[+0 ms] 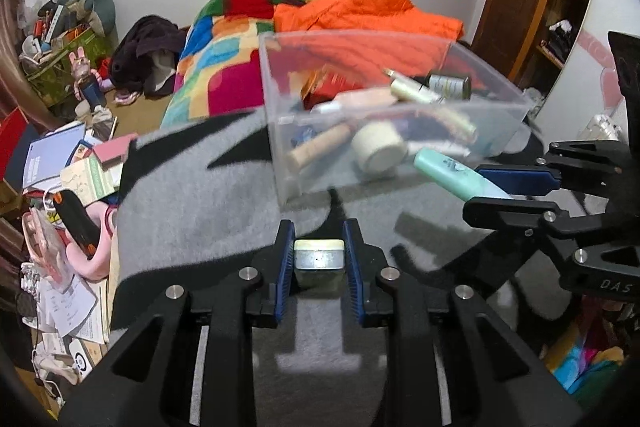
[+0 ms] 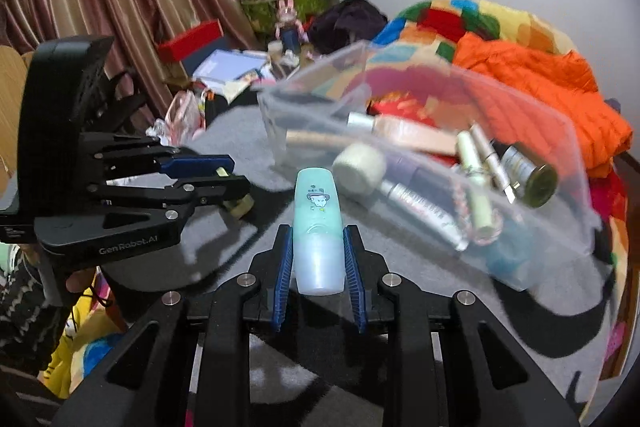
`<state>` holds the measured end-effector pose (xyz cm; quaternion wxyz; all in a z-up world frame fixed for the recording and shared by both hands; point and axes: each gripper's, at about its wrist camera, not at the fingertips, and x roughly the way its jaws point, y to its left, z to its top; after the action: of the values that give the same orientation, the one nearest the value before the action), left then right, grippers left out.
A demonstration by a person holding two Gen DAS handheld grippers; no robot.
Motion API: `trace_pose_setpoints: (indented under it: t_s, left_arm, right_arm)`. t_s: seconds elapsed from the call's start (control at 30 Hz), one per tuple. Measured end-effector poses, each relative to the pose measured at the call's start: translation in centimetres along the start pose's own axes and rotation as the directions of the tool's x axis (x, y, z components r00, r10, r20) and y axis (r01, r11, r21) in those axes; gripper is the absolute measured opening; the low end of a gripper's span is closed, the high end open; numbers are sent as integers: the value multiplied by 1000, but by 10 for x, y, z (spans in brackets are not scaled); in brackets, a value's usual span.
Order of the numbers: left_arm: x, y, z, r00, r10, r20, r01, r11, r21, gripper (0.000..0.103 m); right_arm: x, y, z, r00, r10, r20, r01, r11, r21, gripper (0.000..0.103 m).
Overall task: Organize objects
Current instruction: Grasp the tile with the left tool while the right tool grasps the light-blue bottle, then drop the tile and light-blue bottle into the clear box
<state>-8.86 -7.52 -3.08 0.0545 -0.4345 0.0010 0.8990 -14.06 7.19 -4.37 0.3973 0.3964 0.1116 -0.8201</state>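
Left wrist view: left gripper (image 1: 319, 259) is pinching a small round tin (image 1: 319, 254) with a cream lid, blue pads nearly closed and pressing both its sides, tin hanging over the grey-and-black blanket (image 1: 192, 203). Clear plastic bin (image 1: 276, 155) is sitting just beyond, far side of the blanket, already holding a heap of cosmetics: tubes, a white jar (image 1: 378, 147), a dark bottle (image 1: 448, 85). Right gripper (image 1: 496, 189) is coming in from the right, carrying the mint-green tube (image 1: 456, 173), tip near the bin's near wall. Right wrist view: right gripper (image 2: 319, 263) is clamping the mint-green tube (image 2: 318, 227) narrowly at its pale lower half, tube pointing away toward the clear plastic bin (image 2: 576, 147), which is lying far right and looks blurred. Left gripper (image 2: 234, 173) is showing at the left, small round tin (image 2: 239, 206) partly visible in its grip. Progress: most items seem binned already; these two held pieces are probably among the last, both not yet over the bin opening. No other loose cosmetics visible on the blanket.
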Motion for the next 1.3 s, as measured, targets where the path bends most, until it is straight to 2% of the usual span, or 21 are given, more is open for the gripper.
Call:
trace_pose_setpoints:
  t_s: [0.3, 0.63, 0.87, 0.97, 1.3]
  left_arm:
    - [-24, -16, 32, 993, -35, 112, 36, 999, -6, 24]
    - [-28, -28, 64, 983, -23, 185, 28, 999, -22, 24]
    - [-4, -29, 80, 988, -29, 151, 37, 998, -45, 24]
    - [10, -27, 84, 991, -60, 120, 67, 996, -57, 24]
    - [32, -31, 84, 995, -62, 78, 65, 997, -44, 24]
  right_arm:
    - [-30, -21, 22, 992, -63, 107, 59, 997, 46, 23]
    - [-50, -55, 40, 967, -185, 176, 159, 976, 149, 23]
    - [-29, -76, 51, 964, -233, 130, 210, 962, 174, 23]
    - [-15, -88, 51, 973, -212, 93, 190, 962, 197, 23]
    - [19, -103, 41, 982, -187, -5, 184, 955, 231, 23]
